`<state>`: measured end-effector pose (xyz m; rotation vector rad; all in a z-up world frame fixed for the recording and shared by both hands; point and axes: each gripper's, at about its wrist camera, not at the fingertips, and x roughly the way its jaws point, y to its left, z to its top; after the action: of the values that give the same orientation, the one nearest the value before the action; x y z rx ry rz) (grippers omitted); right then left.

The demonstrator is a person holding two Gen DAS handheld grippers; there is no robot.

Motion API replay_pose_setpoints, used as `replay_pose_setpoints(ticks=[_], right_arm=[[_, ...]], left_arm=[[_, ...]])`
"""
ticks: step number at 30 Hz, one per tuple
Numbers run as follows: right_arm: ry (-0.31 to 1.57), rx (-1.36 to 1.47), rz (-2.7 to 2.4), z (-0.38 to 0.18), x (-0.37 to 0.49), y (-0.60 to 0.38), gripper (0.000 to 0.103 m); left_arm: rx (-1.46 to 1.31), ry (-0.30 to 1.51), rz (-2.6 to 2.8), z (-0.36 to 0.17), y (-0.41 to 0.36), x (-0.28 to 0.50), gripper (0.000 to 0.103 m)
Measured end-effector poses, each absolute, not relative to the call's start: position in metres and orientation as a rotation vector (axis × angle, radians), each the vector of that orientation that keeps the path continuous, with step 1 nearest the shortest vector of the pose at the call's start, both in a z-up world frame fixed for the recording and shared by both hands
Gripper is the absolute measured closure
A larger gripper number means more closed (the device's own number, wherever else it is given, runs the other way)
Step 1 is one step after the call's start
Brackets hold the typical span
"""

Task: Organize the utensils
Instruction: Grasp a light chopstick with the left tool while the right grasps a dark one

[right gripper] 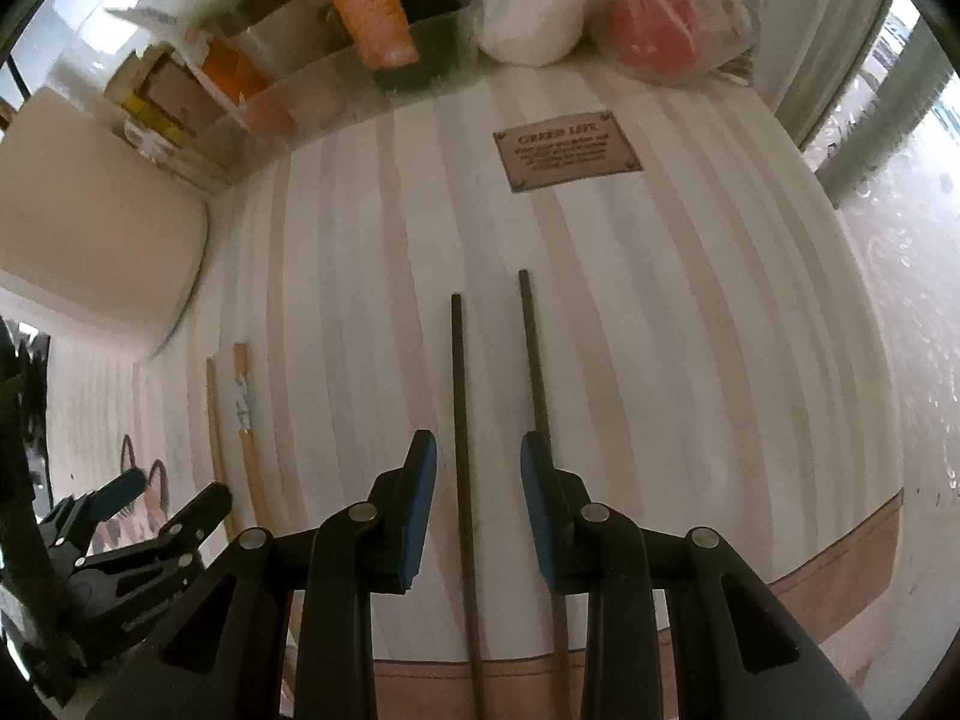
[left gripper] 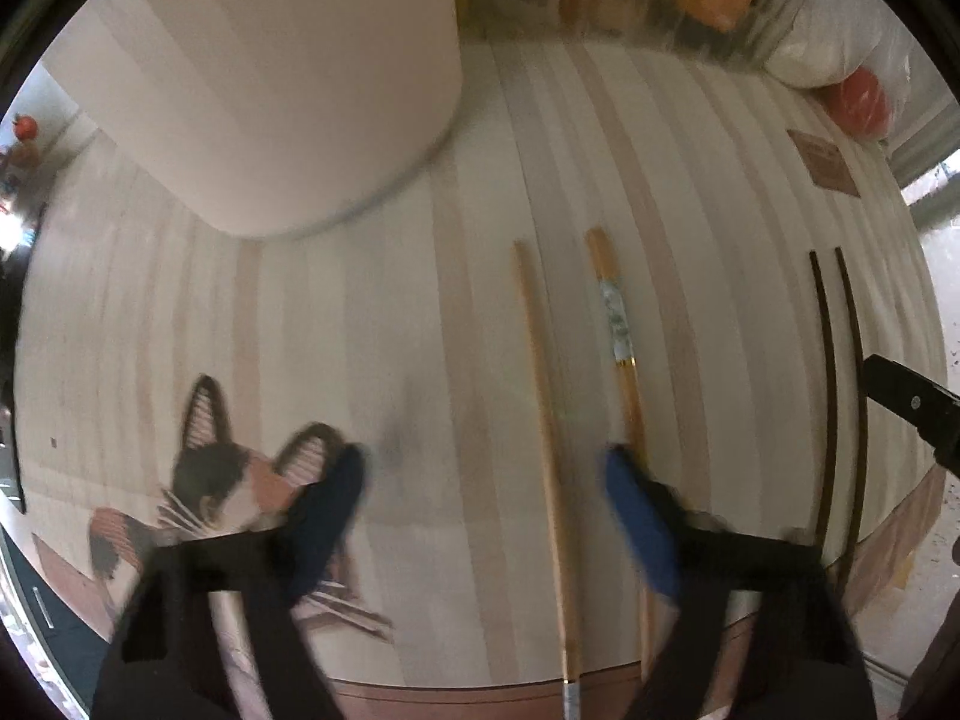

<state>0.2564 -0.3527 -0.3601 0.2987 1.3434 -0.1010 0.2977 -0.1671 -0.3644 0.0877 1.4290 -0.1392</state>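
Two light wooden chopsticks [left gripper: 543,414] lie side by side on the striped placemat [left gripper: 390,312]; one [left gripper: 618,324] has a printed band. My left gripper [left gripper: 483,480] is open above them, the plain stick between its blue pads, the banded one under the right pad. Two dark chopsticks [right gripper: 459,450] lie parallel on the mat in the right wrist view. My right gripper [right gripper: 478,468] is open over them, one dark stick between the pads, the other [right gripper: 534,354] under the right pad. The dark pair also shows in the left wrist view [left gripper: 831,372].
A tall cream cylinder container [left gripper: 270,78] stands at the far left of the mat. A cat picture [left gripper: 228,474] is printed on the mat. Bags and boxes [right gripper: 528,18] crowd the back edge. A brown label [right gripper: 567,147] sits on the mat.
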Motion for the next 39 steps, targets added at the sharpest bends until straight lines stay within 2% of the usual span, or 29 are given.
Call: replay_pose_setpoints(ticks=[1, 4, 5, 6, 8, 16, 18, 19, 20, 31, 39], right_arm=[[1.352, 0.285, -0.1, -0.362, 0.257, -0.351, 0.071], [1.372, 0.24, -0.101, -0.369, 0.259, -0.345, 0.065], [1.377, 0.232, -0.103, -0.37, 0.259, -0.344, 0.065], [1.382, 0.226, -0.103, -0.372, 0.259, -0.343, 0.065], [1.389, 0.21, -0.111, -0.375, 0.258, -0.341, 0.065], [1.394, 0.188, -0.136, -0.389, 0.254, -0.331, 0.065], [1.388, 0.164, -0.141, -0.39, 0.256, -0.324, 0.077], [1.385, 0.159, -0.139, -0.39, 0.256, -0.322, 0.091], [1.385, 0.164, -0.13, -0.39, 0.256, -0.32, 0.097], [1.415, 0.257, 0.023, -0.395, 0.24, -0.276, 0.098], [1.458, 0.221, 0.023, -0.4, 0.251, -0.272, 0.097]], left_arm=[[0.079, 1.415, -0.146, -0.364, -0.168, 0.297, 0.043], [0.095, 1.391, -0.165, -0.361, -0.173, 0.297, 0.069], [0.098, 1.385, -0.171, -0.36, -0.173, 0.296, 0.081], [0.097, 1.382, -0.175, -0.36, -0.173, 0.295, 0.088], [0.095, 1.379, -0.176, -0.357, -0.17, 0.297, 0.096], [0.084, 1.382, -0.149, -0.352, -0.139, 0.292, 0.099], [0.087, 1.382, -0.136, -0.353, -0.13, 0.289, 0.099], [0.087, 1.383, -0.132, -0.352, -0.126, 0.288, 0.099], [0.089, 1.384, -0.129, -0.353, -0.122, 0.287, 0.099], [0.067, 1.422, -0.088, -0.352, -0.064, 0.27, 0.099], [0.026, 1.437, -0.115, -0.35, -0.026, 0.271, 0.096]])
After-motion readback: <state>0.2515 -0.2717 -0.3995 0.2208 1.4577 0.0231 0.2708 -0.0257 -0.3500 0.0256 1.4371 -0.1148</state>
